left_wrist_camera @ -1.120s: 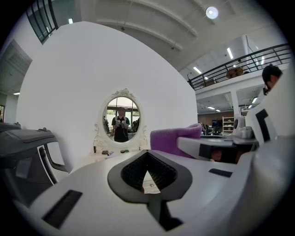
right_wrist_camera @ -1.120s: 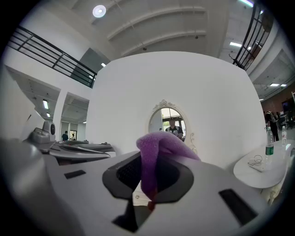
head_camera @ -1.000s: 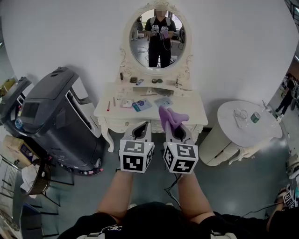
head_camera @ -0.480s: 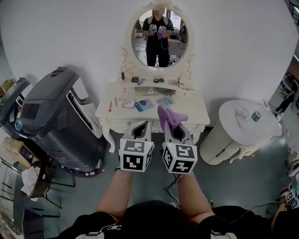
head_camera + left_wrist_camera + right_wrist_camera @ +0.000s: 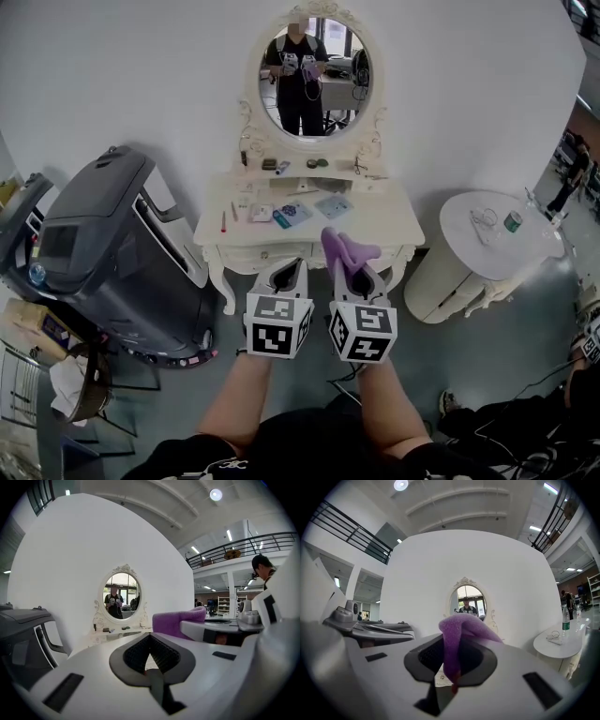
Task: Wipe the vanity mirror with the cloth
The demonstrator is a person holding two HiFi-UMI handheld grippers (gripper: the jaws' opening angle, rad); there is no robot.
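Observation:
The oval vanity mirror (image 5: 314, 75) in its white ornate frame stands on the white dressing table (image 5: 375, 223) against the wall, ahead of both grippers; it also shows small as the mirror (image 5: 121, 596) and the mirror (image 5: 469, 600). My right gripper (image 5: 356, 275) is shut on the purple cloth (image 5: 345, 249), which sticks up past its tips. In the right gripper view the cloth (image 5: 457, 634) stands folded between the pads of the right gripper (image 5: 451, 670). My left gripper (image 5: 285, 274) is held beside it, shut and empty; the left gripper (image 5: 150, 660) has the cloth (image 5: 176, 623) to its right.
A big dark grey machine (image 5: 103, 248) stands left of the dressing table. A round white table (image 5: 473, 251) with a bottle (image 5: 512, 221) is at the right. Small toiletries (image 5: 283, 214) lie on the dressing table. Cables (image 5: 525, 389) trail on the floor at the lower right.
The head view has shifted a little and the vanity sits slightly lower in it. Both grippers stay side by side, the right one still holding the cloth.

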